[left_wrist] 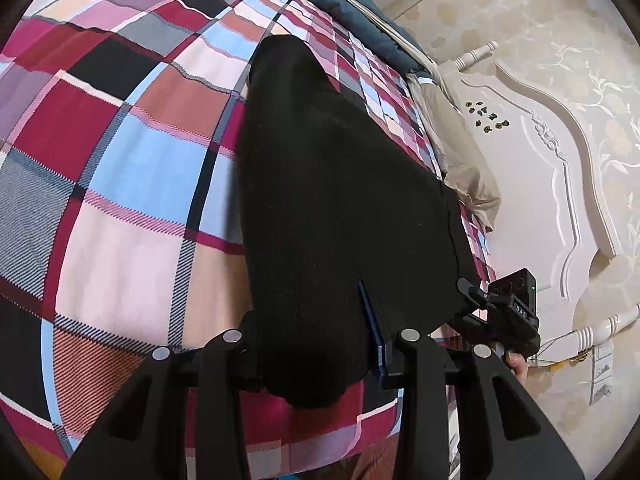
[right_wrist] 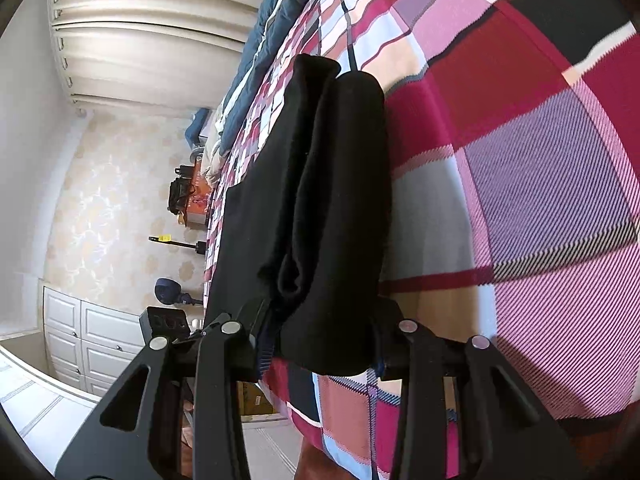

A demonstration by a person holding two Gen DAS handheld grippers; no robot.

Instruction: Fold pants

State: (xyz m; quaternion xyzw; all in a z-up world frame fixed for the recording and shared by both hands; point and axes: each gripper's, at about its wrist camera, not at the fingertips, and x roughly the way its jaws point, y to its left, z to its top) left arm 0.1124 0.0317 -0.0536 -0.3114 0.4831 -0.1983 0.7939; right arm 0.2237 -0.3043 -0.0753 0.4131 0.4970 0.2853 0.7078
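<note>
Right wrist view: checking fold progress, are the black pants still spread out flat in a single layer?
No: the black pants lie doubled in thick layers on the plaid bedspread.

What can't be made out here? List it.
- Left wrist view: the left gripper fingertips are buried in the pants, so the grip point is hidden.
- Right wrist view: the right gripper fingertips are likewise covered by pants cloth.
- Both views: the pants are plain black; waistband, seams and layer count are unreadable.
- Left wrist view: the bed foot is cut off by the frame edge.
</note>
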